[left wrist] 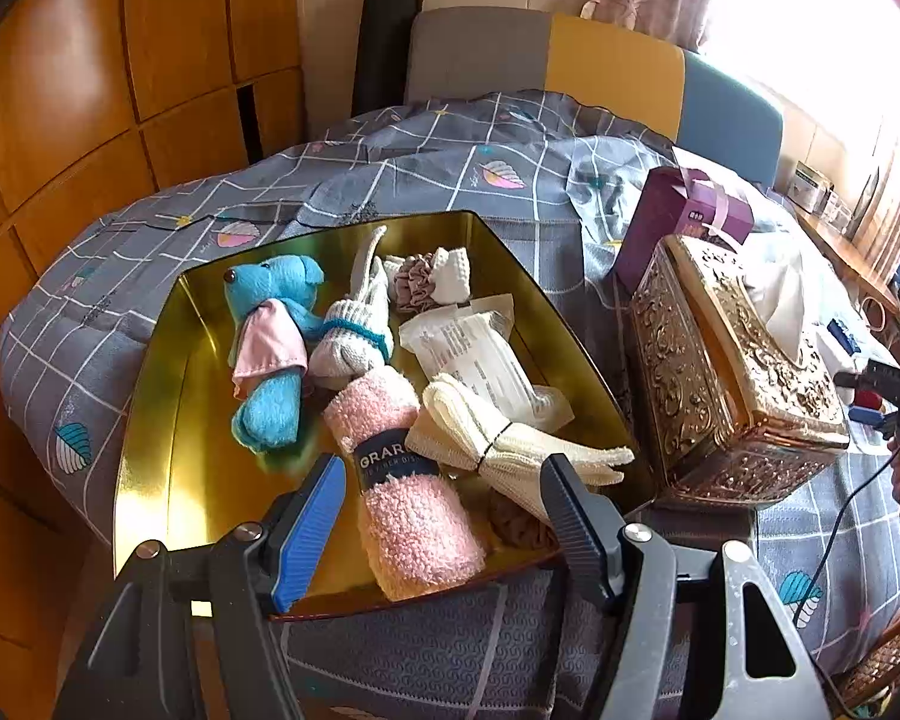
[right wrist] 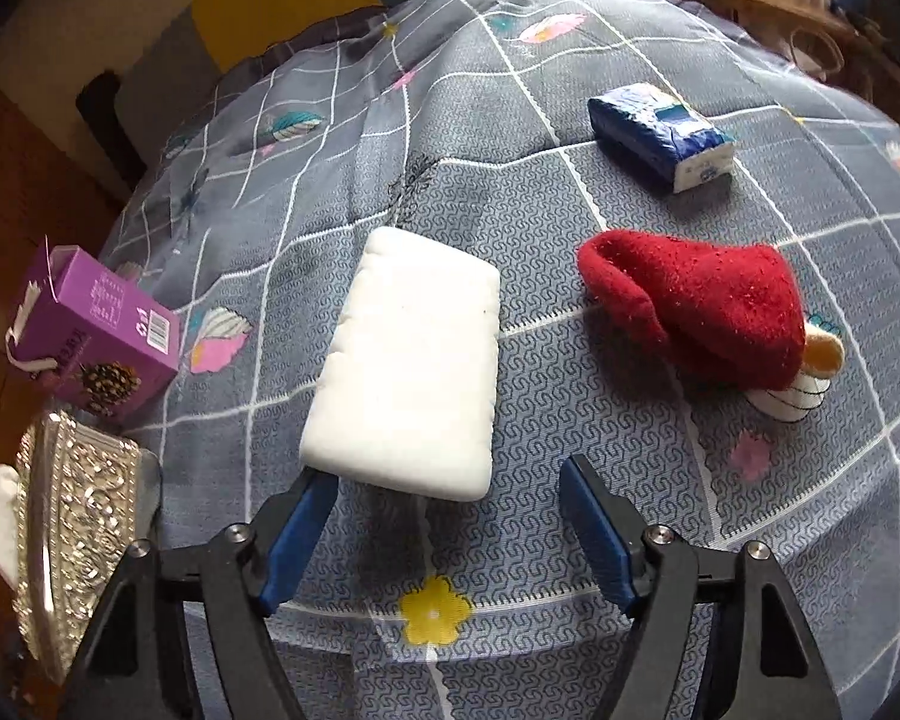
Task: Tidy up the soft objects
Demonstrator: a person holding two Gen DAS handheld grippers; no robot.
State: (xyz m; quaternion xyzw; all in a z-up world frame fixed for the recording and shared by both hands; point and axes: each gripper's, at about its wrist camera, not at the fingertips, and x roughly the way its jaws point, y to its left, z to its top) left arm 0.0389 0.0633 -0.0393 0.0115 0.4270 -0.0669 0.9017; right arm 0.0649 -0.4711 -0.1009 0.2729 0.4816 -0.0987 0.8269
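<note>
In the left wrist view a gold tray (left wrist: 168,480) on the bed holds a blue plush bear (left wrist: 273,330), a grey-white sock bundle (left wrist: 354,336), a rolled pink fuzzy sock (left wrist: 402,480), tied cream socks (left wrist: 498,438), a clear packet (left wrist: 480,354) and a mauve scrunchie (left wrist: 414,282). My left gripper (left wrist: 444,474) hangs open over the tray's near end. The pink sock lies between its fingers, with no pad pressing on it. In the right wrist view my right gripper (right wrist: 447,474) is open just short of a white soft block (right wrist: 408,360). A red fuzzy sock (right wrist: 702,306) lies to the right.
An ornate metal tissue box (left wrist: 732,378) stands right of the tray, with a purple carton (left wrist: 678,222) behind it. Both also show at the left of the right wrist view: tissue box (right wrist: 72,522), carton (right wrist: 96,330). A blue tissue pack (right wrist: 660,132) lies far right. Wooden wardrobe panels (left wrist: 90,120) flank the bed.
</note>
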